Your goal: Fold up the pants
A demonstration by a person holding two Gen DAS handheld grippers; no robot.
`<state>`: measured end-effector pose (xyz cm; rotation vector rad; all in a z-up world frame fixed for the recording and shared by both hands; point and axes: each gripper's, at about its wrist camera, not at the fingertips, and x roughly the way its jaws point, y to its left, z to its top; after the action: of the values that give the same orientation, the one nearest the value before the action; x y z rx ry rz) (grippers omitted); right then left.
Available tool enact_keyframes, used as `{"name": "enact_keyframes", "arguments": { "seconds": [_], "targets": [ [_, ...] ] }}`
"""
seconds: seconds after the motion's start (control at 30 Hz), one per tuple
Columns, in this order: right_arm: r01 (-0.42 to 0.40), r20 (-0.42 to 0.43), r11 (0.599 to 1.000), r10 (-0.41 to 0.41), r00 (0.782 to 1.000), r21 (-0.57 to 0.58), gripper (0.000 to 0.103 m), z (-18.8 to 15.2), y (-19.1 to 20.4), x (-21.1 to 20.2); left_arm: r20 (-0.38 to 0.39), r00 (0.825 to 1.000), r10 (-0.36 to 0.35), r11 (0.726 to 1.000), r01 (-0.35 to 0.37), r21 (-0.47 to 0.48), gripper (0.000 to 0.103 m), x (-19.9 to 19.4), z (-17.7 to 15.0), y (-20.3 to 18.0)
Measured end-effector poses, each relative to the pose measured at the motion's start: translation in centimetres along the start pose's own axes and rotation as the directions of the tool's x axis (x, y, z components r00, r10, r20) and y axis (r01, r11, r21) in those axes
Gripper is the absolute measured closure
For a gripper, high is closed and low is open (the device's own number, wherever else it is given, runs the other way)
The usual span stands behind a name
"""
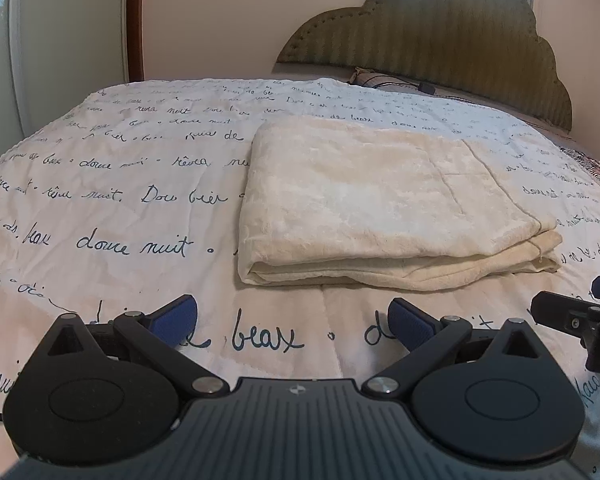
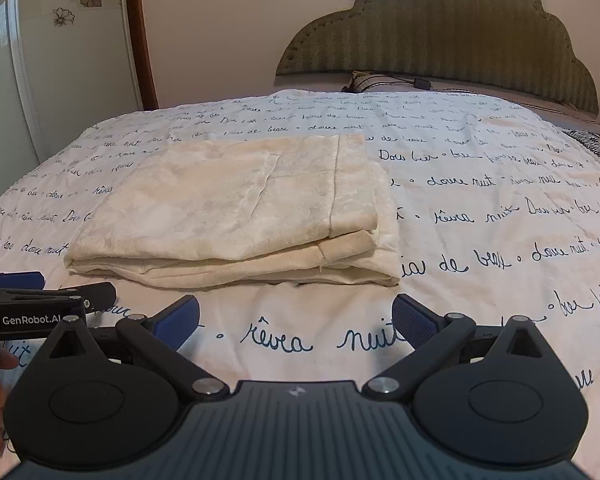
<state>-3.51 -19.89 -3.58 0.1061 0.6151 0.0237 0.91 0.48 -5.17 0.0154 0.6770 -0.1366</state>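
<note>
The cream plush fabric pants [image 1: 380, 200] lie folded into a compact layered rectangle on the white script-printed bedspread [image 1: 120, 200], so both the left hand-held gripper [image 1: 292, 320] and right hand-held gripper [image 2: 296, 320] sit released just short of it, folding judged essentially complete

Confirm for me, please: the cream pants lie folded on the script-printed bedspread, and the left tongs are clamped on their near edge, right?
Not quite. The left tongs are open and short of the pants, holding nothing, as the left wrist view shows. The pants do lie folded on the bedspread.
</note>
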Motion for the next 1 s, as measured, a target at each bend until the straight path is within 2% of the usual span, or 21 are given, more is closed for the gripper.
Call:
{"name": "enact_keyframes", "arguments": {
  "seconds": [0.3, 0.5, 1.0],
  "targets": [
    [0.019, -0.042, 1.0, -0.018, 0.999, 0.018, 0.0, -1.6, 0.5, 2.2, 0.006, 1.0, 0.029, 0.999, -0.029, 0.037, 0.0, 0.4, -0.8, -0.3],
    [0.046, -0.032, 0.999, -0.046, 0.998, -0.025, 0.0, -2.3, 1.1, 2.7, 0.007, 0.999, 0.031, 0.999, -0.031, 0.04, 0.0, 0.6, -0.9, -0.3],
    [0.042, -0.021, 0.999, -0.043, 0.999, -0.022, 0.0, -2.7, 1.0, 2.7, 0.001, 1.0, 0.027, 0.999, -0.027, 0.036, 0.0, 0.9, -1.2, -0.1]
  ]
}}
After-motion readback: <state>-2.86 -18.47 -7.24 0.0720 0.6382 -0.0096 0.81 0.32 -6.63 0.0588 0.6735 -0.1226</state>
